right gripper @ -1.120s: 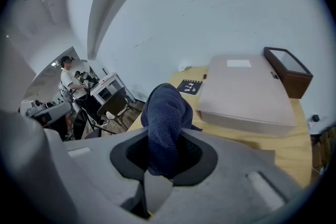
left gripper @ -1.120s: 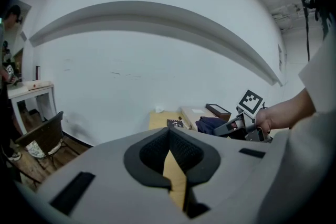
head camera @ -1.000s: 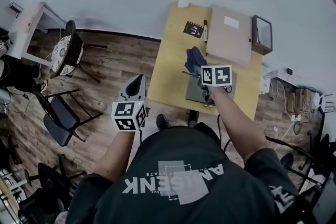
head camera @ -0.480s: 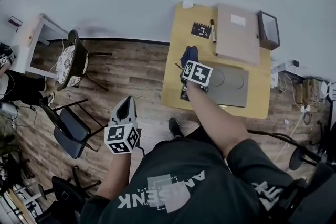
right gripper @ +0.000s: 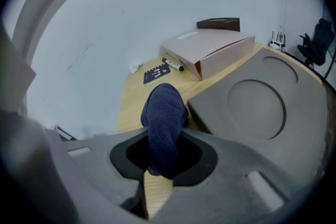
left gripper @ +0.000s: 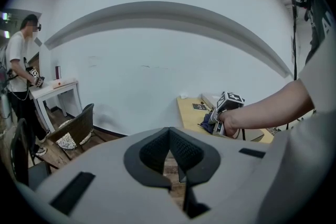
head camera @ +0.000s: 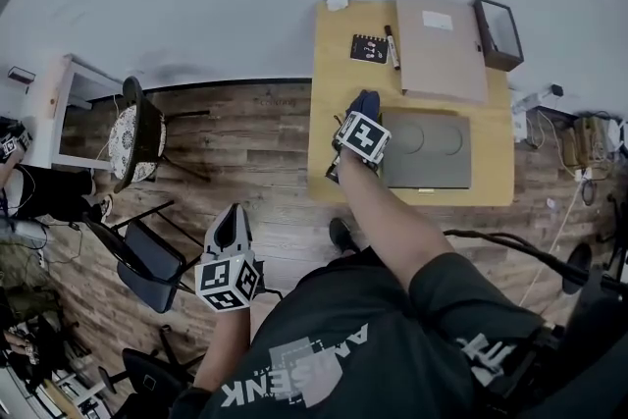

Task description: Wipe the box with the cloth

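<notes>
Head view first: the right gripper (head camera: pixel 361 117) sits at the left edge of the grey box (head camera: pixel 432 152) on the yellow table (head camera: pixel 334 74), clenched on the dark blue cloth (head camera: pixel 366 101), which pokes out toward the far side. A second ago that gripper was right over the grey box's left half; half a second ago it had slid to the box's left edge, and now it is just off it, over bare tabletop. Beyond the grey box lie the beige box (head camera: pixel 440 44), a marker (head camera: pixel 392 46) and a small black notebook (head camera: pixel 369 48), all where they were. The left gripper (head camera: pixel 234 219) hangs low over the wooden floor (head camera: pixel 265 142), well apart from the table, as it did before. Over to the left gripper view: its jaws are pressed together with nothing between them, pointing at the white wall (left gripper: pixel 147 60); off to the right, the person's hand (left gripper: pixel 227 123) works the other gripper at the table, and at far left another person (left gripper: pixel 18 76) stands by a white side table (left gripper: pixel 55 86) with a chair (left gripper: pixel 79 126) nearby. Right gripper view now: the jaws pinch the cloth firmly, its bunched end standing up ahead of them, the grey box's corner just to its right, the beige box farther back.
</notes>
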